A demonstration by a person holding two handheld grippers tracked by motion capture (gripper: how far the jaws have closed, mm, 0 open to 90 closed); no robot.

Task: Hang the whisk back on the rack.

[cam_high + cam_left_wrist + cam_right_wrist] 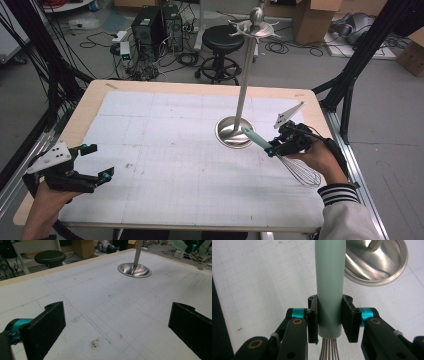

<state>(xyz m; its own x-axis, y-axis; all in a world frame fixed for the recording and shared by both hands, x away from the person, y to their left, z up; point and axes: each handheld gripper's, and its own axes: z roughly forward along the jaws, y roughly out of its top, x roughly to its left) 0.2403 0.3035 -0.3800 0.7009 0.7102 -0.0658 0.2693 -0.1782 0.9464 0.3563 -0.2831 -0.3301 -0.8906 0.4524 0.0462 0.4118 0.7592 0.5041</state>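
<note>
**Whisk gripped and off the table, hanging not yet done**

Right gripper (329,320), low centre of its own view: jaws pinching the pale green handle of the whisk (330,285) near its wire end, pads flat against both sides. In the high view, at right of centre (285,142); handle (256,138) pointing up-left toward the stand, wire loops (301,173) trailing down-right under the hand, seemingly lifted off the mat.

Just beside the handle tip: round steel base (234,132) of the utensil stand, pole rising to hooks (256,27) at the top of the frame. Hooks bare.

Left gripper (92,162), lower left: jaws spread wide, nothing between them, idle over the white gridded mat (105,305).

Judged progress: pickup done. Left: raising the whisk to hook height, catching it on a hook, letting go.
</note>
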